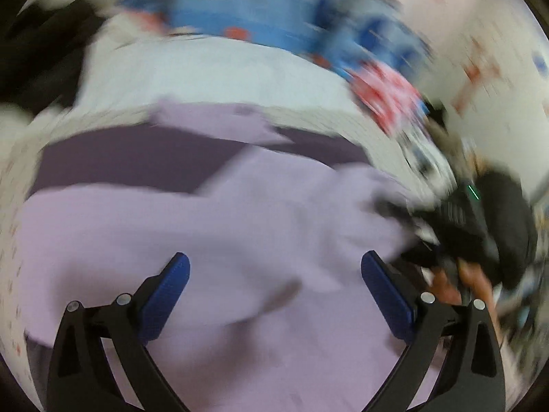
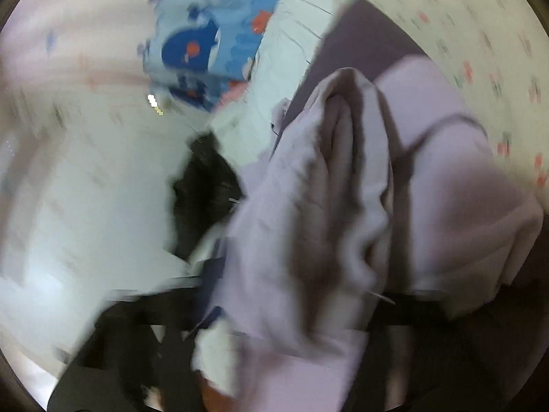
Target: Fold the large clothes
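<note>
A large pale lilac garment (image 1: 219,226) lies spread on a bed, partly over a dark purple cloth (image 1: 130,161). My left gripper (image 1: 274,267) is open just above the garment, with nothing between its blue pads (image 1: 168,292). The right gripper (image 1: 456,226) shows blurred at the right edge of the left wrist view, at the garment's edge. In the right wrist view, bunched lilac fabric (image 2: 329,185) drapes over my right gripper and hides its fingers. Both views are motion-blurred.
A blue patterned blanket (image 1: 267,24) lies at the far side of the bed, also in the right wrist view (image 2: 206,48). A white sheet with small red prints (image 2: 480,55) covers the bed. A dark object (image 2: 206,185) lies left of the fabric.
</note>
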The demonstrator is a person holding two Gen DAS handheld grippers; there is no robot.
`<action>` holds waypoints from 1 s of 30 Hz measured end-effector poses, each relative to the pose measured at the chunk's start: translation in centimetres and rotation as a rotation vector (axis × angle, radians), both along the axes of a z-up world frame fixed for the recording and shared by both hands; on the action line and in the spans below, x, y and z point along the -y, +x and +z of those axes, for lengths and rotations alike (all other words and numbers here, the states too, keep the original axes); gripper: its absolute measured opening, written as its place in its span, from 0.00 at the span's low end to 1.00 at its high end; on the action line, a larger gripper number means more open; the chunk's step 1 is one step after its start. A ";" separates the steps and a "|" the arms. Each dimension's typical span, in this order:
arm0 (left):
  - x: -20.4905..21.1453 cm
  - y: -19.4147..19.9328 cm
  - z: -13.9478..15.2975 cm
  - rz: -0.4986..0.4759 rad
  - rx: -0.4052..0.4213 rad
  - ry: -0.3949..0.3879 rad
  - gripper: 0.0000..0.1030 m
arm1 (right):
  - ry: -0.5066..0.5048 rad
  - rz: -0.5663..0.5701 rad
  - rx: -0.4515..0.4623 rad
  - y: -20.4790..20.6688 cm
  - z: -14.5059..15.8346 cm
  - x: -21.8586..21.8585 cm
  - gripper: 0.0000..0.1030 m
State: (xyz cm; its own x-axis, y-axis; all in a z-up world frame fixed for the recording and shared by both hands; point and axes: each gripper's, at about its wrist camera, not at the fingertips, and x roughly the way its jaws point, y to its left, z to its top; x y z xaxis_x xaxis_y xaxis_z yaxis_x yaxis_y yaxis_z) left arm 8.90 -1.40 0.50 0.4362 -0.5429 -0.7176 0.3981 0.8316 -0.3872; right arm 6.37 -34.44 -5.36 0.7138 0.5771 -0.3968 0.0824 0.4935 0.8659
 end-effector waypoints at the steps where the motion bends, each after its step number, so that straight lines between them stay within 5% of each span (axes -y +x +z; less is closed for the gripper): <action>1: -2.4 0.7 0.1 0.067 -0.018 -0.042 0.93 | -0.057 0.003 0.040 -0.2 1.4 -0.5 0.20; 4: -6.6 1.4 1.8 0.195 0.036 -0.145 0.93 | -0.274 -0.041 0.237 -1.5 8.2 -1.9 0.18; 7: -9.3 1.4 4.2 0.260 0.147 -0.227 0.93 | -0.400 -0.111 0.343 -3.0 11.8 -2.0 0.18; 11: -8.9 3.8 3.1 0.278 0.125 -0.243 0.93 | -0.428 -0.165 0.187 -1.4 7.1 0.1 0.18; 14: -7.9 6.2 -1.7 0.296 0.033 -0.140 0.93 | -0.391 -0.174 -0.022 0.0 -0.1 1.8 0.18; 16: -6.7 7.0 -4.4 0.263 0.004 -0.081 0.93 | -0.367 -0.158 -0.067 0.1 -2.2 2.0 0.18; 20: -5.3 5.8 -4.1 0.237 0.041 0.030 0.93 | -0.415 -0.174 -0.019 -0.5 0.2 1.3 0.18; 22: -6.1 4.9 -2.1 0.243 0.065 -0.063 0.93 | -0.453 -0.183 0.004 -0.9 1.7 0.8 0.18; 24: -6.2 5.0 -1.3 0.249 0.095 -0.047 0.93 | -0.477 -0.177 -0.023 -1.0 1.3 0.8 0.18; 27: -6.2 6.8 -3.6 0.234 0.033 0.048 0.93 | -0.414 -0.151 -0.127 0.0 -2.2 1.6 0.23; 30: -5.7 7.1 -5.2 0.192 0.030 0.114 0.93 | -0.420 -0.188 -0.138 -0.7 -1.0 2.5 0.37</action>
State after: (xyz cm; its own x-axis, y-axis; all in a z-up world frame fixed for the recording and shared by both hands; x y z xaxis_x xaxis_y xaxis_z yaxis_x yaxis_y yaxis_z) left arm 16.02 4.33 -4.69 0.5457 -0.3636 -0.7550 0.2380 0.9311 -0.2764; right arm 5.68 -36.94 -6.35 0.7143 0.2128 -0.6667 0.3037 0.7640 0.5693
